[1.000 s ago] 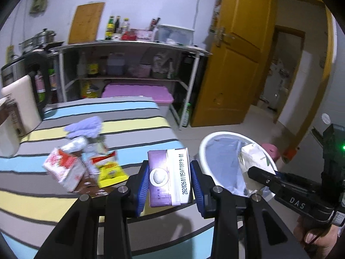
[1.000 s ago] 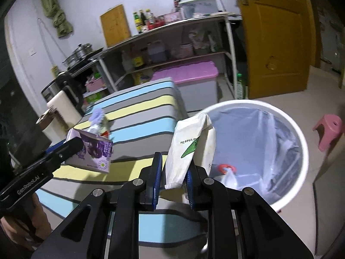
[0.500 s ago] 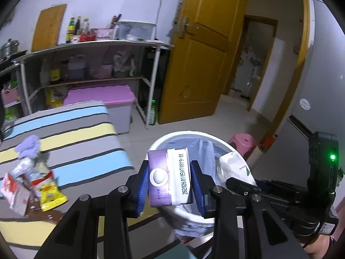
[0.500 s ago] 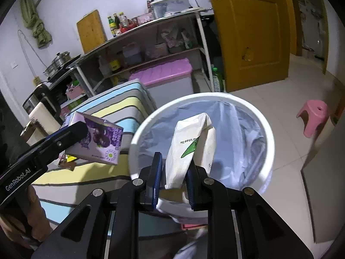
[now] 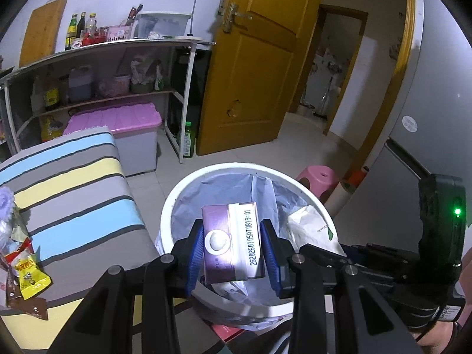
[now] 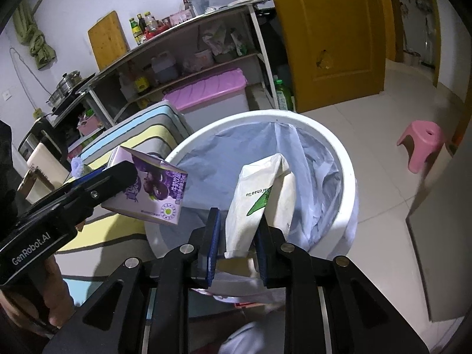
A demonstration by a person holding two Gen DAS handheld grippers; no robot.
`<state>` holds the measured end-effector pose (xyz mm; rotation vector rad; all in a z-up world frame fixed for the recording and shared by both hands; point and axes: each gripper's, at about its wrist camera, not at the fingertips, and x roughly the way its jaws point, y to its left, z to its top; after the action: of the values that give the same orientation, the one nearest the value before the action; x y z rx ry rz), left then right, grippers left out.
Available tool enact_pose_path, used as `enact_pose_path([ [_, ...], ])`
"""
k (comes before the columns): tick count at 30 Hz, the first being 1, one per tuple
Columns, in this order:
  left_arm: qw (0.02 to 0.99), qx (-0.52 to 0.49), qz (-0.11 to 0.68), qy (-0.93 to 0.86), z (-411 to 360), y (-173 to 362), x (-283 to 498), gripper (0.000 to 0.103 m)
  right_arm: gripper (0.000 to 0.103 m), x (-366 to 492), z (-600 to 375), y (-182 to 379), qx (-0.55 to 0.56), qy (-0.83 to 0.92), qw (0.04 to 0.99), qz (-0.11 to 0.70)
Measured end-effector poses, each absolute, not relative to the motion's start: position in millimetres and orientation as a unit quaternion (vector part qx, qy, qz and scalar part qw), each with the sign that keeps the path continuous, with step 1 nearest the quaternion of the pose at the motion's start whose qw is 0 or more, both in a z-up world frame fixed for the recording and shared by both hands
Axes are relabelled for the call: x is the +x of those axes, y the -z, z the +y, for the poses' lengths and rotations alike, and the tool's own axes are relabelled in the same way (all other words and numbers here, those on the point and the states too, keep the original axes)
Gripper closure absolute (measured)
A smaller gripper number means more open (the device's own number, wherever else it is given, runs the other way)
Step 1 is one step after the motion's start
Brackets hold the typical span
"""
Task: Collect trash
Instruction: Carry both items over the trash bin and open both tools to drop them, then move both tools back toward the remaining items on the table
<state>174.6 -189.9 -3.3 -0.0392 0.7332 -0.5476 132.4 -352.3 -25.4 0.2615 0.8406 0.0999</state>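
Note:
My left gripper (image 5: 231, 230) is shut on a purple and white drink carton (image 5: 230, 250) and holds it over the mouth of the white trash bin (image 5: 177, 194), which has a pale blue liner. My right gripper (image 6: 237, 221) grips a crumpled white bag with green print (image 6: 259, 183) upright over the same bin (image 6: 339, 147). Its jaws are opening slightly, with the bag still between the pads. The carton (image 6: 159, 188) shows at the left in the right wrist view. The bag (image 5: 312, 230) sits at the right in the left wrist view.
A striped table (image 5: 73, 194) stands left of the bin, with snack wrappers (image 5: 26, 268) at its near edge. A pink stool (image 5: 318, 177) is behind the bin. A pink-lidded box (image 5: 124, 121) sits under a shelf, with a yellow door (image 5: 250, 73) to its right.
Both grippers have swung right from over the striped table to above the bin, each carrying its item. The bin now lies directly under the carton and the bag.

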Motion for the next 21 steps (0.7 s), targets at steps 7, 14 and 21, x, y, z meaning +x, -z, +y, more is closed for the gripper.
enact_pose_path([
  [7,0.891,-0.022,0.367,0.265,-188.0,10.8,178.6,0.065,0.079,133.9,-353.0,31.3,0.130,-0.050,0.900,0.414],
  [14,0.894,-0.025,0.364,0.260,-183.0,9.1,173.5,0.065,0.078,132.4,-351.8,27.9,0.127,-0.052,0.902,0.409],
  [21,0.903,-0.030,0.355,0.241,-165.4,2.1,160.9,0.065,0.074,126.3,-343.2,18.5,0.116,-0.061,0.908,0.397],
])
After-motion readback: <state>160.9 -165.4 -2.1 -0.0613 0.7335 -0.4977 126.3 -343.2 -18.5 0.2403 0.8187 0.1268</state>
